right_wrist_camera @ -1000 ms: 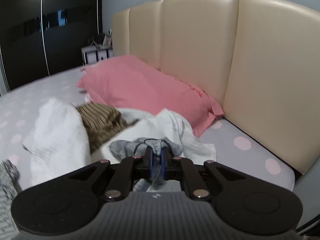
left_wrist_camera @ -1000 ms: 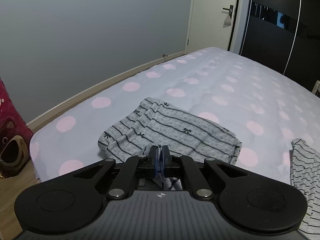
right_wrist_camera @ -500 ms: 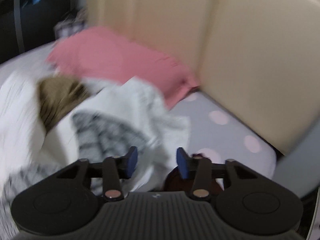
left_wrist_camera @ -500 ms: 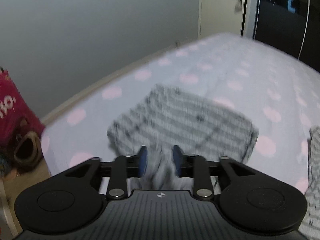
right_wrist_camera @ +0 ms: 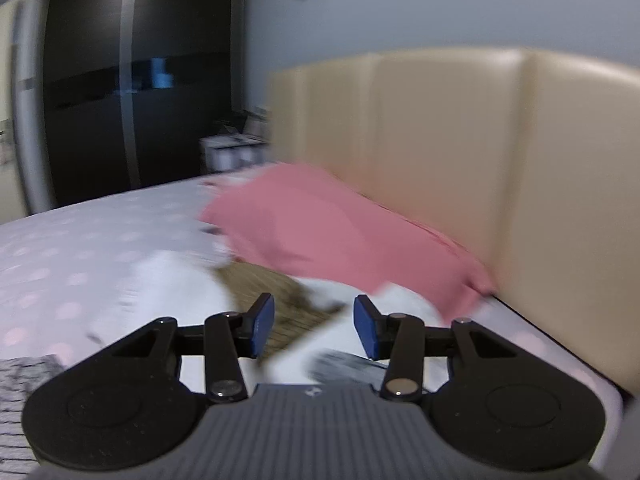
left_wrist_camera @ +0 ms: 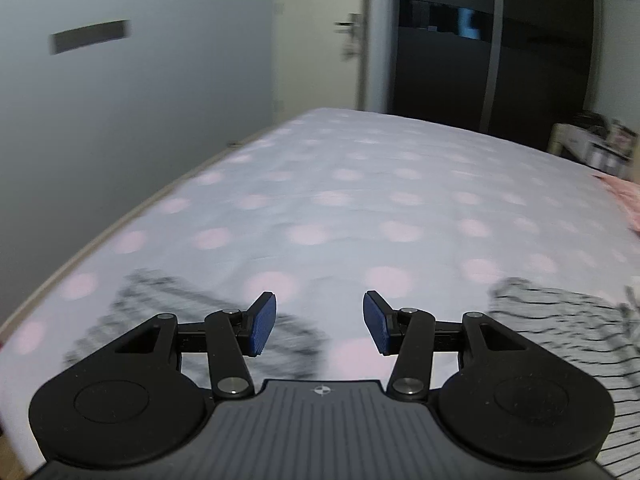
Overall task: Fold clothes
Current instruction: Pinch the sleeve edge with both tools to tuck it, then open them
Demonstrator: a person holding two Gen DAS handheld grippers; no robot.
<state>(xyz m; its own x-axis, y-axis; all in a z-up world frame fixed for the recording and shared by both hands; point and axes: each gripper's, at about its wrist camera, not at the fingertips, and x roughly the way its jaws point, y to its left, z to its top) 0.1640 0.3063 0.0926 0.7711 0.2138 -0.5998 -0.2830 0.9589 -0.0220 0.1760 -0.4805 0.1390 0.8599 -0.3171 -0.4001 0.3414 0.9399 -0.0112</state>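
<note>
In the left wrist view my left gripper [left_wrist_camera: 320,322] hangs over the dotted bed sheet [left_wrist_camera: 360,208], its jaws opening with nothing between them. A folded grey striped garment [left_wrist_camera: 160,300] lies blurred just beyond its left finger. A second striped garment [left_wrist_camera: 560,320] lies at the right. In the right wrist view my right gripper [right_wrist_camera: 314,326] is open and empty above a heap of clothes: a white piece [right_wrist_camera: 180,280], a brown striped piece [right_wrist_camera: 280,292] and a small grey striped piece [right_wrist_camera: 348,364] under the fingers.
A pink pillow [right_wrist_camera: 320,232] leans on the beige headboard [right_wrist_camera: 480,160] behind the heap. Another grey striped cloth [right_wrist_camera: 24,380] shows at the lower left. A dark wardrobe [left_wrist_camera: 500,52] and a door stand past the bed's far edge.
Both grippers have opened and let go of the grey striped cloth each held. The left one has swung right, off the folded garment. The right one has lifted back from the heap.
</note>
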